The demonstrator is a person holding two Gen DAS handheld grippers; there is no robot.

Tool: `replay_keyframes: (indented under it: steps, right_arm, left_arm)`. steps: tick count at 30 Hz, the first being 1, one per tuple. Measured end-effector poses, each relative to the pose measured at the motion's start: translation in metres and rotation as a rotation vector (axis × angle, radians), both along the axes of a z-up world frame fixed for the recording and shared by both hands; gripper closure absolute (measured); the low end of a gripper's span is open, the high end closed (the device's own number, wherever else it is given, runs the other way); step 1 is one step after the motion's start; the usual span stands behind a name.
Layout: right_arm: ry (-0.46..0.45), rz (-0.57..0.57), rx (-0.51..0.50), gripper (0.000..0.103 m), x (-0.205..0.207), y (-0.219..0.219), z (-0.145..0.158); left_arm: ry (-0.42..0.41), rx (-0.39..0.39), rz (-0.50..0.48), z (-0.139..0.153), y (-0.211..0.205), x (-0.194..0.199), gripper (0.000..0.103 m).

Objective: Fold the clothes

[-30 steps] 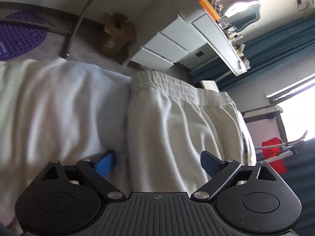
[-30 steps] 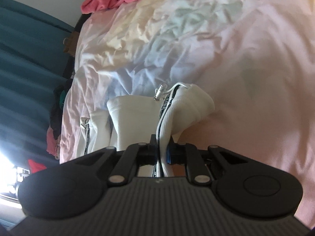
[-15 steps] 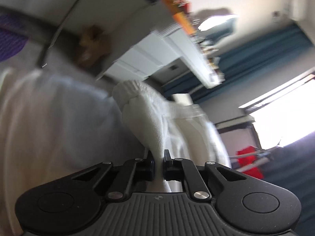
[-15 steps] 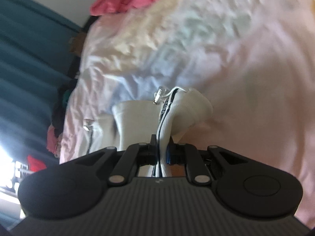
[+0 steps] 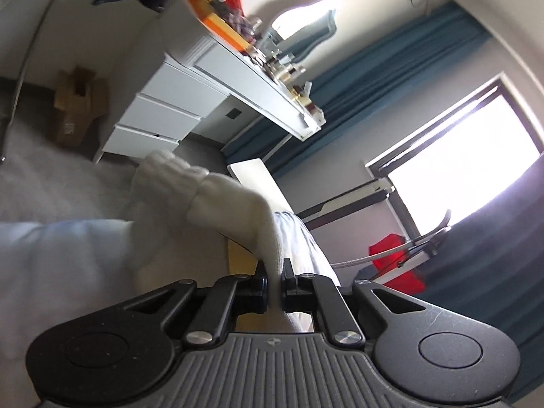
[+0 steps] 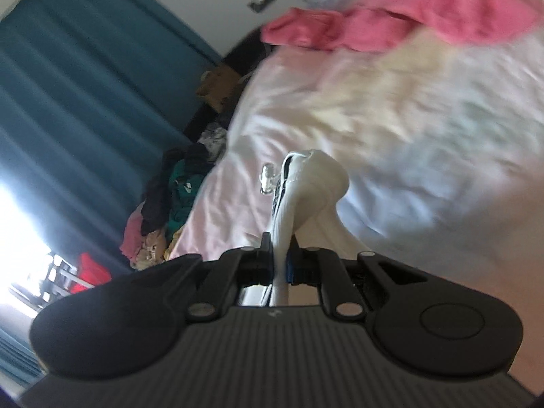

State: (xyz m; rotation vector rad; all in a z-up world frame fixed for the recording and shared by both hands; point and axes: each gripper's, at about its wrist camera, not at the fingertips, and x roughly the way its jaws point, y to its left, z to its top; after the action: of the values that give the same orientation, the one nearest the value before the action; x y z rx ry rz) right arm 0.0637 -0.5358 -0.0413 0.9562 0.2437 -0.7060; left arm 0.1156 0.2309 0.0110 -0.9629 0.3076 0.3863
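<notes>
Fabric is pinched by both grippers. In the left wrist view, the left gripper (image 5: 274, 272) is seen with its jaws pressed together on a fold of the white garment (image 5: 234, 210), whose ribbed waistband is bunched just beyond the fingertips and lifted off the bed (image 5: 51, 255). The pale sheet is seen at the lower left, under and beside the raised cloth. Past the bed's far edge, a grey floor is shown, with a cardboard box (image 5: 76, 105) standing on it near a white drawer unit (image 5: 163, 115). A cluttered desk top (image 5: 258, 78) runs above the drawers, a mirror (image 5: 302, 23) is set against the wall behind it, and teal curtains (image 5: 374, 78) and a bright window (image 5: 465, 156) are seen farthest off. A red object (image 5: 394, 261) is visible below the window.

In the right wrist view, the right gripper (image 6: 279, 255) is likewise clamped on the garment (image 6: 316, 183), here at a part carrying a dark stripe and a metal-tipped drawcord (image 6: 267, 178). The gathered cloth is held up just above the sheet (image 6: 425, 119), which is blurred. At the bed's far corner a pink garment (image 6: 391, 13) is lying on the sheet. Beside the bed's left edge a heap of mixed clothes (image 6: 170, 210) is piled, and curtains (image 6: 85, 102) are hung behind it.
</notes>
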Motion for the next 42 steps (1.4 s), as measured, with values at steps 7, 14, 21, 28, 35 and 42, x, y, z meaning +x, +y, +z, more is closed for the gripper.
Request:
replay_keyframes:
  steps: [7, 14, 21, 28, 35, 42]
  right_arm:
    - [0.172, -0.042, -0.162, 0.094, 0.145, -0.015, -0.025]
    - [0.279, -0.042, -0.185, 0.094, 0.226, -0.02, -0.082]
    - [0.355, 0.018, -0.252, 0.093, 0.253, -0.011, -0.082]
    - [0.218, 0.126, -0.106, 0.052, 0.198, -0.014, -0.067]
    - [0.047, 0.214, 0.03, 0.043, 0.106, 0.01, -0.066]
    - [-0.104, 0.18, 0.26, 0.042, 0.016, 0.017, -0.1]
  left_arm:
    - [0.181, 0.028, -0.033, -0.028, -0.011, 0.16, 0.095]
    - [0.288, 0.043, -0.046, -0.066, -0.019, 0.266, 0.094]
    - [0.35, 0.15, -0.158, -0.07, -0.024, 0.304, 0.067]
    - [0.232, 0.18, -0.245, -0.052, -0.014, 0.236, 0.038]
    - [0.168, 0.095, -0.236, -0.045, -0.002, 0.146, 0.024]
    - [0.194, -0.061, -0.202, -0.071, 0.02, 0.078, 0.022]
